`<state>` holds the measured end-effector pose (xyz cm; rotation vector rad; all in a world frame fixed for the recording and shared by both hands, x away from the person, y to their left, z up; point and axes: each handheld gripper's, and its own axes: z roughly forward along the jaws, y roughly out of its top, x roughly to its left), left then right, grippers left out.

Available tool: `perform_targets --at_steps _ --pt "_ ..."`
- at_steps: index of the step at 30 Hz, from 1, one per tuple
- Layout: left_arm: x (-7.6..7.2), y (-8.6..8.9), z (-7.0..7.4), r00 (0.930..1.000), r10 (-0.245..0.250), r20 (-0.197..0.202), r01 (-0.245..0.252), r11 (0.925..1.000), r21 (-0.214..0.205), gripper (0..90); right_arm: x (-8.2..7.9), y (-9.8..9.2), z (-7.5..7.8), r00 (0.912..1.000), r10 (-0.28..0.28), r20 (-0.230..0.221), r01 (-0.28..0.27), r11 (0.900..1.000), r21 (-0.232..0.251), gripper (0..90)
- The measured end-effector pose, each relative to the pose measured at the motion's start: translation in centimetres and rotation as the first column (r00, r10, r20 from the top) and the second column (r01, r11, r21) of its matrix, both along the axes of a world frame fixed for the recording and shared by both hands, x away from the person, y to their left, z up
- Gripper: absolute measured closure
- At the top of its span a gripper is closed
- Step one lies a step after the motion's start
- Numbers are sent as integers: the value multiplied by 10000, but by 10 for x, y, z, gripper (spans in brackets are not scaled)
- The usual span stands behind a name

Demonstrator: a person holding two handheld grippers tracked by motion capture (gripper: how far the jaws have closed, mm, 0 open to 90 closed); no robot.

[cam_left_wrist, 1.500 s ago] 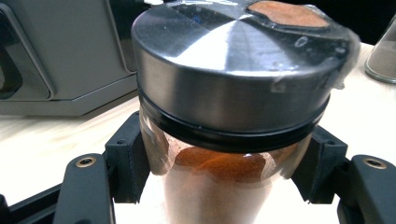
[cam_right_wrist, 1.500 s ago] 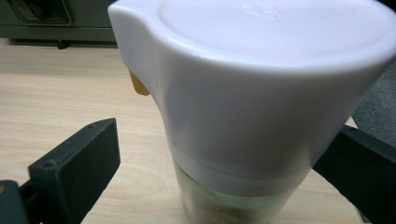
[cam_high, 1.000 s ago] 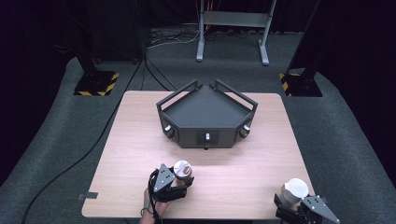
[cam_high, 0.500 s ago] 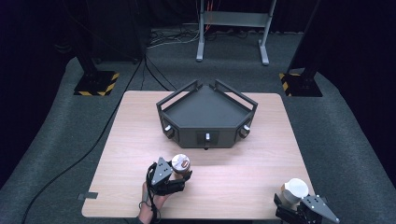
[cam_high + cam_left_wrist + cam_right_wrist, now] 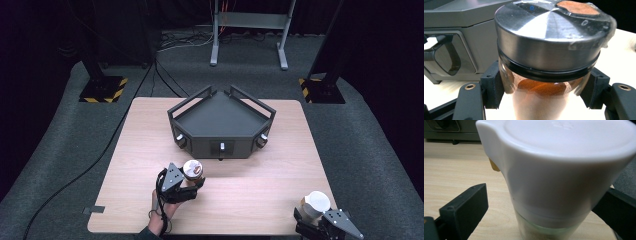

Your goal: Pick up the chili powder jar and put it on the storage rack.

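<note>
Jar [image 5: 192,170] at lower centre is pinched by the left hand-held gripper [image 5: 186,186]; it is best kept upright, squeeze held steady.

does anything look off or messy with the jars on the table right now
One oddity: the metal-lidded spice jar in the left gripper has crumpled clear film over its lid. Nothing looks spilled; the white-capped jar looks intact.

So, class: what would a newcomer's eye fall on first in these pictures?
First, the dark grey angular tray in the middle of the wooden table. Next, a glass jar of orange-brown powder with a metal lid, clamped in the left tongs near the table's front. At the front right corner, a white-capped jar stands between the right tongs.
</note>
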<state>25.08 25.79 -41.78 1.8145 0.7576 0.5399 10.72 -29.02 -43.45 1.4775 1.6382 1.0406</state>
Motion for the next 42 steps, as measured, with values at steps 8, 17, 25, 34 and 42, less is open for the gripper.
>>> perform_targets --at_steps 8,17,25,34,42 --pt "6 1 3 10000 -27 -2 27 10000 47 317 0 1 0 10000 -16 -19 16 10000 -11 0" --pt "13 2 7 10000 -83 1 83 10000 51 317 0 2 0 10000 4 -6 -4 10000 -30 0" --pt "19 3 10 9999 -133 23 133 9999 -7 317 0 2 1 10000 -1 -21 1 10000 -51 0" --pt "25 3 14 9999 -172 15 172 9998 -107 317 2 2 2 10000 67 -33 -68 9999 -88 0" --pt "31 3 16 9996 -254 -78 254 9996 -112 317 2 1 2 10000 49 -43 -49 10000 -59 0"
